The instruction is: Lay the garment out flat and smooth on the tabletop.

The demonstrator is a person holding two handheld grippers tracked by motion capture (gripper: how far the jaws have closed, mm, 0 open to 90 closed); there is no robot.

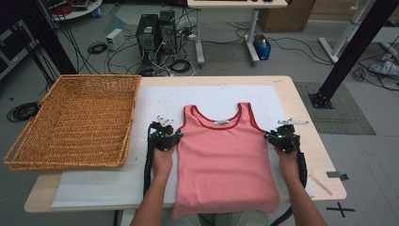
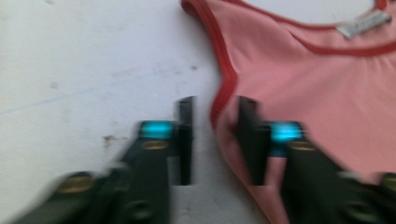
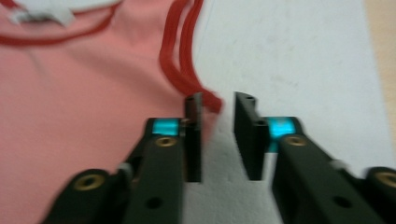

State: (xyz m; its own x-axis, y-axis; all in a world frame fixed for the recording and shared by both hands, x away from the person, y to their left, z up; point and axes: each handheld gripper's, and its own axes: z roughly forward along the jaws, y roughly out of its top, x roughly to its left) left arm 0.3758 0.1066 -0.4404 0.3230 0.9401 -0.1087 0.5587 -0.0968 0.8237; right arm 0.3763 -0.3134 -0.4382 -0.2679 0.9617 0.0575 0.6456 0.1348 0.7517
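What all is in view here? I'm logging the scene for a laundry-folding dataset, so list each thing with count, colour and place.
Tank top: one, pink with red trim, flat on the sheet at the table's middle, hem over the near edge.
Basket: one, woven tan, on the table's left end.
Sheet: one, white, covering most of the tabletop.
Table: one, light wood.
Computer towers: two, black, on the floor behind the table, amid cables.
Left gripper: one, black, jaws open astride the top's armhole edge.
Right gripper: one, black, jaws open at the top's other armhole edge.
Forearms: two, entering from the bottom.
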